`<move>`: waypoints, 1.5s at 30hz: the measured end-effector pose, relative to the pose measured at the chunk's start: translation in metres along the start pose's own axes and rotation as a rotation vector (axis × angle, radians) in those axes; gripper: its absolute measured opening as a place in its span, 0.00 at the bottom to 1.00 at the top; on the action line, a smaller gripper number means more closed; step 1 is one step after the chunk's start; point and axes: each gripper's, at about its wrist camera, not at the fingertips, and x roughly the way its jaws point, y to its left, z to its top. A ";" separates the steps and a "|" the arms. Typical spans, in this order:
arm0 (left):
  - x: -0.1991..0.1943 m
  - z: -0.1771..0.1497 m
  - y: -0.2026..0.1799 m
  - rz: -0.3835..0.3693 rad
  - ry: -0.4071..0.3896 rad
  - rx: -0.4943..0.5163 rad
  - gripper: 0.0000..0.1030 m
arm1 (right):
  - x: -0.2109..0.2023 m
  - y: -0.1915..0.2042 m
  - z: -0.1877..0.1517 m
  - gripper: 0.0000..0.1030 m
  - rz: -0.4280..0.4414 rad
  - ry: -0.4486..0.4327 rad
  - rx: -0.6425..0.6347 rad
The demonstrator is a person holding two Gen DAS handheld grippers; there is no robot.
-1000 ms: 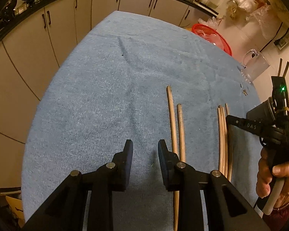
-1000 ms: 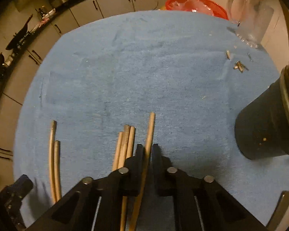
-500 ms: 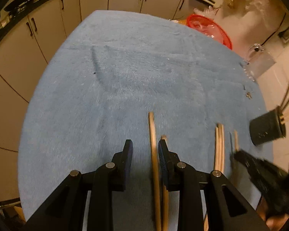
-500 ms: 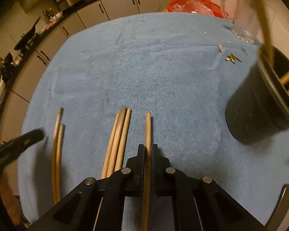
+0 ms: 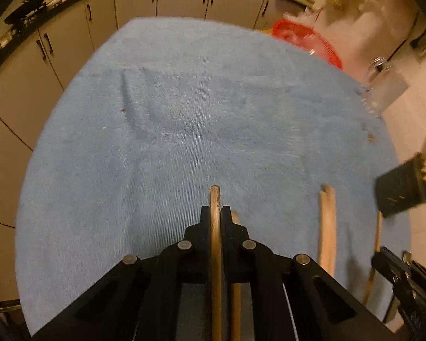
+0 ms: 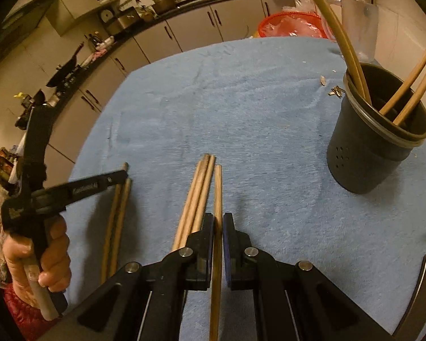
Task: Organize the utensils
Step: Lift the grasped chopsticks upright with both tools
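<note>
Wooden chopsticks lie on a blue towel [image 5: 184,130]. My left gripper [image 5: 215,213] is shut on one chopstick [image 5: 215,199]; a second chopstick [image 5: 235,284] lies just to its right on the towel. My right gripper [image 6: 218,221] is shut on another chopstick [image 6: 218,187], with a bundle of three chopsticks [image 6: 197,193] lying to its left. A dark grey utensil holder [image 6: 377,145] stands at the right and has several chopsticks in it. The left gripper also shows in the right wrist view [image 6: 119,174] over a pair of chopsticks [image 6: 119,213].
A red basket [image 6: 289,25] and a clear jug [image 6: 357,20] stand beyond the towel's far right edge. Small scraps [image 6: 335,91] lie on the towel near the holder. Kitchen cabinets [image 5: 71,45] run behind. The bundle [image 5: 326,227] and holder [image 5: 400,193] show right of the left gripper.
My left gripper moved right and closed on a chopstick from the left pair. My right gripper, gripping its chopstick, has tilted up, bringing the holder's open top into view.
</note>
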 end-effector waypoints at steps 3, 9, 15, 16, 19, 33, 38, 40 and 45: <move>-0.041 -0.017 0.000 -0.034 -0.097 0.014 0.06 | -0.019 0.004 -0.006 0.07 0.031 -0.067 -0.014; -0.129 -0.047 -0.004 -0.088 -0.288 0.038 0.06 | -0.074 0.019 -0.024 0.07 0.080 -0.260 -0.078; -0.172 -0.066 -0.019 -0.117 -0.372 0.077 0.06 | -0.111 0.032 -0.045 0.06 0.093 -0.397 -0.142; -0.175 -0.067 -0.022 -0.114 -0.382 0.083 0.06 | -0.115 0.033 -0.046 0.06 0.087 -0.412 -0.144; -0.179 -0.070 -0.036 -0.126 -0.393 0.098 0.06 | -0.127 0.037 -0.053 0.06 0.099 -0.447 -0.156; -0.197 -0.080 -0.055 -0.129 -0.428 0.135 0.06 | -0.150 0.038 -0.063 0.06 0.105 -0.524 -0.173; -0.205 -0.083 -0.060 -0.135 -0.447 0.149 0.06 | -0.155 0.037 -0.063 0.06 0.105 -0.535 -0.172; -0.206 -0.083 -0.060 -0.135 -0.450 0.151 0.06 | -0.156 0.037 -0.064 0.07 0.104 -0.540 -0.171; -0.204 -0.082 -0.058 -0.124 -0.448 0.140 0.06 | -0.156 0.037 -0.065 0.06 0.096 -0.545 -0.171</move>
